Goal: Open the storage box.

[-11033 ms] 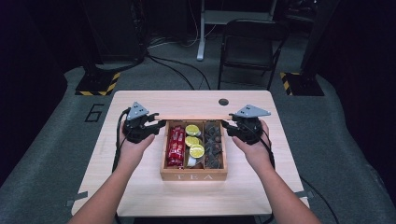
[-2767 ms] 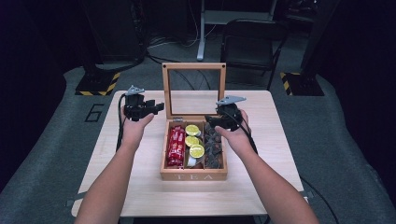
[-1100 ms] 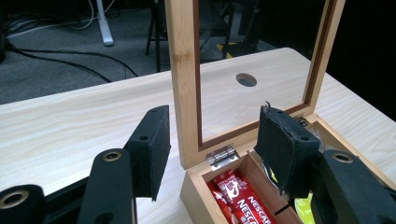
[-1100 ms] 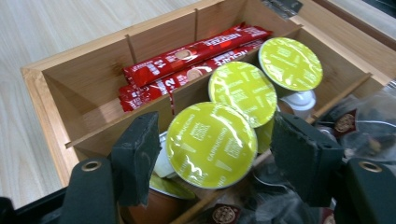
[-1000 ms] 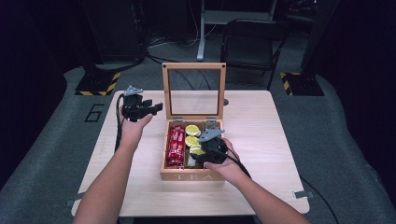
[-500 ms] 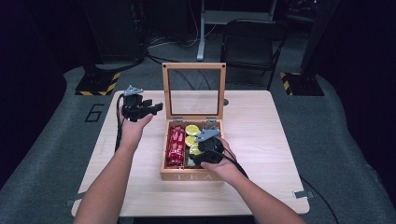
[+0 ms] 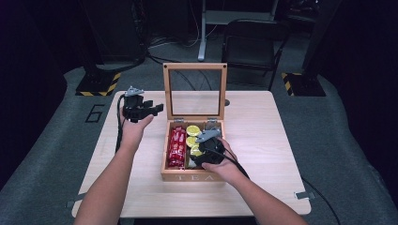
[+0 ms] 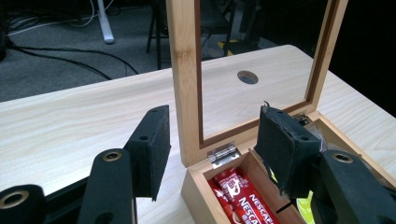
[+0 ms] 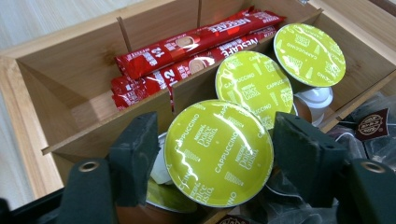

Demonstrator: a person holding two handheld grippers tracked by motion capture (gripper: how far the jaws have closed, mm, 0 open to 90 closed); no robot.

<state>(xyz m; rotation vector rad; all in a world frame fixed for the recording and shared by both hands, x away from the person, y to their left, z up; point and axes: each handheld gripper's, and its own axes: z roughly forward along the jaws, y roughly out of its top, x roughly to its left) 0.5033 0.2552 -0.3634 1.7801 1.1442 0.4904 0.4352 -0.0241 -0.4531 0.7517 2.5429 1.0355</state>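
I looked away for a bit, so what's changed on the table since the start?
The box lid now stands open. The right tongs moved from the box's right side into the box, straddling a green capsule. The left tongs shifted back, near the lid. Sachets unchanged.

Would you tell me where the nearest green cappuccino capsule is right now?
In the right gripper view, the capsule sits between the right gripper jaws in the box's middle compartment, right of the red sachets.

capsule (image 9: 218, 152): lower rim cut by frame edge | dark sachets (image 9: 373, 128): print too small to read | wooden box (image 8: 201, 186): front half cropped | right gripper (image 7: 202, 151): jaws hidden under its body
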